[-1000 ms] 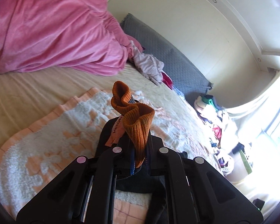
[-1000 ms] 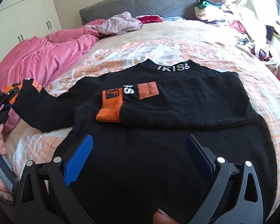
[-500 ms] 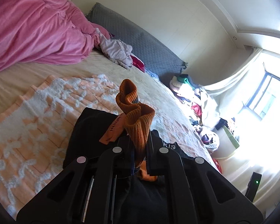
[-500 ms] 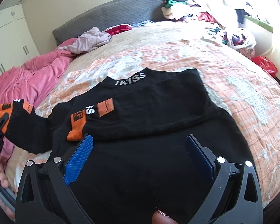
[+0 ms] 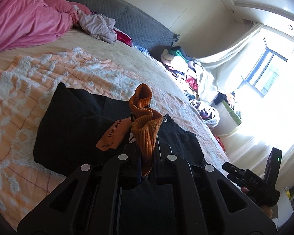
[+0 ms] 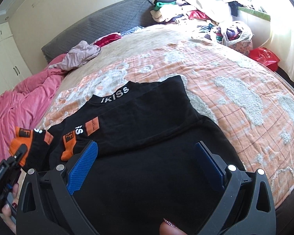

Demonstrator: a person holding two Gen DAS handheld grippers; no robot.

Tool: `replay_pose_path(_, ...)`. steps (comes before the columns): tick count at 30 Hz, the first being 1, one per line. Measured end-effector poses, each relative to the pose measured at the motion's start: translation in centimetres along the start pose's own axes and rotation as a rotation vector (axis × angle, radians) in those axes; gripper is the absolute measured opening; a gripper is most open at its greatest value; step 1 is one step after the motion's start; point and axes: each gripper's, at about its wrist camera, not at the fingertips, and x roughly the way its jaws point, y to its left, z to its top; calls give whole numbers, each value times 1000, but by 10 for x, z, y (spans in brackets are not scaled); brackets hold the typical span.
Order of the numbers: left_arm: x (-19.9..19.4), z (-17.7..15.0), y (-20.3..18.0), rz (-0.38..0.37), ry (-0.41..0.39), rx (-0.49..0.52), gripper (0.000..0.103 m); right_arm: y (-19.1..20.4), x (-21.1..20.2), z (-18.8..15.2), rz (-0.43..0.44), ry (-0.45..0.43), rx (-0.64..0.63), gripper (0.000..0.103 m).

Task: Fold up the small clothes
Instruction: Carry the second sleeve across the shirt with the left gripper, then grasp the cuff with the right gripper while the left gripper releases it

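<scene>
Right wrist: black top (image 6: pixel 147 137) collar (image 6: pixel 115 96) reads "IKISS", w/ orange cuffs (image 6: pixel 67 152).

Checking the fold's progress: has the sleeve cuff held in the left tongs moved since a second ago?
Yes. The orange cuff has travelled in from the pink blanket toward the other folded cuff, over the black sweater.

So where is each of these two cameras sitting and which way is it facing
Left wrist: on the left gripper, facing along the bed toward the window; its fingers pinch the orange cuff.
Right wrist: on the right gripper, looking down the black sweatshirt toward the grey headboard; open fingers, a fingertip below.
Shared: sweatshirt, cuff, each other's gripper.
</scene>
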Motion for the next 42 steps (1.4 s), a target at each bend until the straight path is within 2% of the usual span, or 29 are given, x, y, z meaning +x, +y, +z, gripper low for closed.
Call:
replay_pose_path(8,24,-13,-9,-39,111,39,4,-1,0,2,3,2,17,98)
replay_pose_path(12,38,-23,-11,-96,214,33,22,1,3,1,24,19,20,98)
replay_pose_path(15,37,-27,-19,-116,227,58,31,7,8,-3,42,43,6,98)
replay_pose_path(19,27,-22,-23,-143,230,85,54,16,17,-9,60,79,-10,98)
replay_pose_path(21,21,-18,-21,-103,211,108,55,23,23,-13,80,105,-35,98)
replay_pose_path(27,12,-4,6,30,164,83,70,63,52,-34,151,188,-126,98)
replay_pose_path(30,9,1,17,106,158,82,85,83,63,-43,181,206,-174,98)
replay_pose_path(33,5,4,29,164,151,68,86,104,73,-51,201,219,-219,98)
replay_pose_path(35,1,7,36,180,142,47,92,114,76,-55,212,222,-239,97)
replay_pose_path(36,-1,9,40,188,135,36,93,119,78,-56,228,219,-253,95)
replay_pose_path(38,-5,11,44,208,120,25,93,128,82,-57,232,228,-275,81)
replay_pose_path(39,-6,13,46,220,114,21,93,131,83,-57,243,228,-278,79)
replay_pose_path(41,-10,15,49,234,104,13,93,138,84,-56,258,227,-294,63)
replay_pose_path(42,-12,17,50,237,99,8,93,141,83,-55,257,220,-306,58)
